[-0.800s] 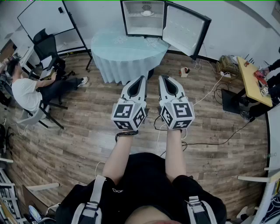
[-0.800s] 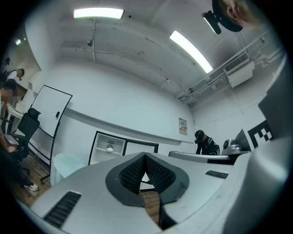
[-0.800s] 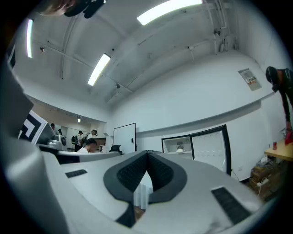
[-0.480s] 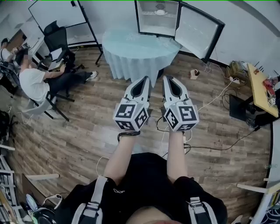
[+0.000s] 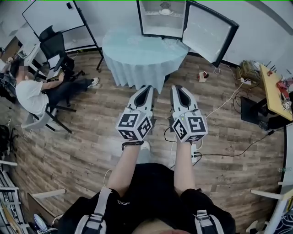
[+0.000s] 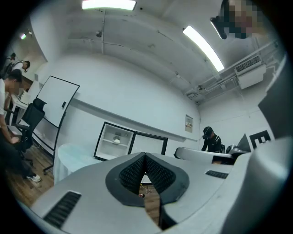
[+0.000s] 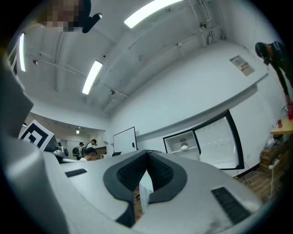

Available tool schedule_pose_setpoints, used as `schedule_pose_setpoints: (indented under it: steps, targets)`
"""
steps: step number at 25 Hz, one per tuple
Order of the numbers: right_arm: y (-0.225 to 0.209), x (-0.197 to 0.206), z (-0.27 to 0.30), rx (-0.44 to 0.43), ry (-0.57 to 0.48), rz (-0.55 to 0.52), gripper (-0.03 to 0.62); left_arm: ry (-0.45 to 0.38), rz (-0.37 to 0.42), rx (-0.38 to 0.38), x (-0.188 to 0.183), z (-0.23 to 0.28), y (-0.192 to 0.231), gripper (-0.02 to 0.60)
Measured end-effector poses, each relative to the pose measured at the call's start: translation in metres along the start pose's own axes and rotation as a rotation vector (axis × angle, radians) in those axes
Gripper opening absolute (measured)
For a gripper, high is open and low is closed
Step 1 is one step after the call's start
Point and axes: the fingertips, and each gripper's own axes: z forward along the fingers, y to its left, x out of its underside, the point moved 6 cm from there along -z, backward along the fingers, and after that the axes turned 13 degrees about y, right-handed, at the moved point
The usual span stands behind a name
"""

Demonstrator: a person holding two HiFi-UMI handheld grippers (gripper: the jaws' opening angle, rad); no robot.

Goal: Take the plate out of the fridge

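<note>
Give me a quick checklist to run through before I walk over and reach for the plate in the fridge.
1. Fridge door open: ok.
2. Plate visible on the upper shelf: ok.
3. Left tongs and right tongs empty: ok.
4. Tongs opened for a grasp: not ok, both are shut.
5. Fridge within reach: not ok, it stands far across the floor, behind the round table.
6. White cable clear of the walking path: cannot tell.
</note>
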Motion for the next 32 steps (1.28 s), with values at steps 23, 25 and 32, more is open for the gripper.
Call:
schedule_pose_setpoints:
  steps: [23,25,32]
  targets:
    - [-0.035,-0.01,0.196,0.093,0.053,0.029,0.006,-0.013,-0.105,0.079,-0.061,0.132,0.172,0.002]
    - [-0.033,-0.011,0.206,0.088,0.063,0.002,0.006,-0.027,-0.125,0.084,-0.061,0.136,0.182,0.002]
    - [-0.04,-0.029,0.212,0.14,0.054,-0.04,0.006,-0.09,-0.19,0.13,-0.076,0.145,0.199,0.002]
